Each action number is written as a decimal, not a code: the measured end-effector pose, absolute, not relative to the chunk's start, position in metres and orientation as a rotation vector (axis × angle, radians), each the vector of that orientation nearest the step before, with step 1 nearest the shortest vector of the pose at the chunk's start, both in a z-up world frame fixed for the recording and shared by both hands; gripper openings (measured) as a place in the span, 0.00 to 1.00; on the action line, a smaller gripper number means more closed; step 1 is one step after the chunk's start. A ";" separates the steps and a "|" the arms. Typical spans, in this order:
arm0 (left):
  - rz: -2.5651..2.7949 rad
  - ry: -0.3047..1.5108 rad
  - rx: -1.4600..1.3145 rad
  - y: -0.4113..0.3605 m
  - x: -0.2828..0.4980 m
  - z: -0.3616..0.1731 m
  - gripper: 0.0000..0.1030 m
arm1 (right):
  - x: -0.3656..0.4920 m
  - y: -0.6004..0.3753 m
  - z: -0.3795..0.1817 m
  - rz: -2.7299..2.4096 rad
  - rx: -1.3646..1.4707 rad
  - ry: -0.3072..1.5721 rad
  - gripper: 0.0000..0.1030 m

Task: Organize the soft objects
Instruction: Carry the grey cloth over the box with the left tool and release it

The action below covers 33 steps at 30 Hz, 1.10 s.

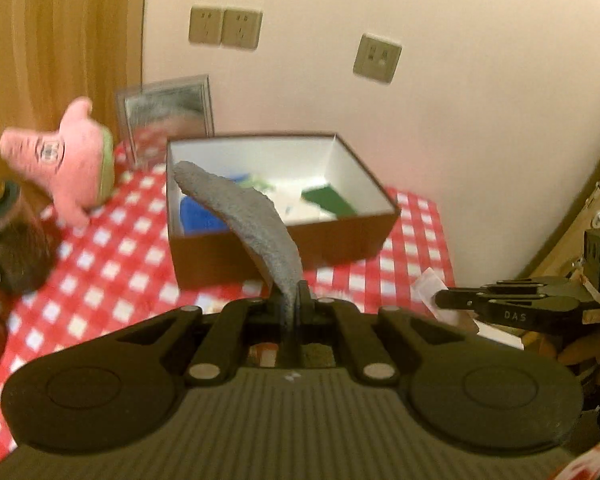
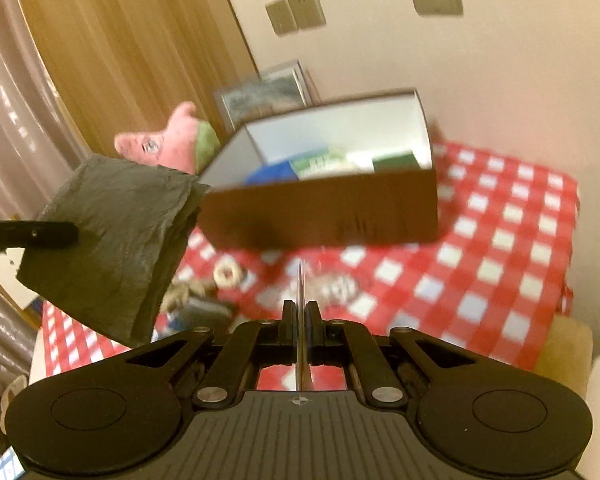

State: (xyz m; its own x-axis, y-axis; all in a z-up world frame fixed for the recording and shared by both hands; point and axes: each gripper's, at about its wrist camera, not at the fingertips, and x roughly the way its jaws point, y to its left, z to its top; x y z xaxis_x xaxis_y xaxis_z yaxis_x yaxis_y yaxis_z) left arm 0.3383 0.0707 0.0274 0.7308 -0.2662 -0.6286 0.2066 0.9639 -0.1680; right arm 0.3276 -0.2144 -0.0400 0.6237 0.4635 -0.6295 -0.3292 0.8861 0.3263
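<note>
While the left gripper (image 1: 291,294) hangs above a red-and-white checked tablecloth (image 1: 112,264), its jaws are clenched on a grey cloth (image 1: 244,216). This cloth is held in the air, in front of an open brown box (image 1: 284,240) with white inner walls. The cloth is a folded slab; seen from the left wrist, its long axis runs from the fingers up and away to the left, toward the box, with the free end curving over the near rim. From the right wrist view it shows as a broad flat face, gripped at one edge. The right gripper (image 2: 300,308) has its jaws pressed together on something very thin and edge-on; I cannot tell what it is. Inside the box already lie blue, green and pale items, so part of the sorting seems done. A pink plush toy (image 1: 64,160) stands on the table left of the box, not yet stored. The grey cloth looks next to go in.
</note>
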 end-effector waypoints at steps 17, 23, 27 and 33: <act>-0.257 0.592 -0.061 0.059 0.461 0.072 0.04 | 0.437 -0.215 0.024 0.471 0.136 0.612 0.04; -0.259 0.586 -0.084 0.047 0.504 0.069 0.04 | 0.473 -0.214 0.024 0.461 0.106 0.599 0.04; -0.258 0.601 -0.090 0.041 0.531 0.060 0.04 | 0.494 -0.214 0.019 0.456 0.094 0.602 0.04; -0.233 0.646 -0.111 0.042 0.566 0.034 0.11 | 0.513 -0.213 0.009 0.451 0.080 0.611 0.04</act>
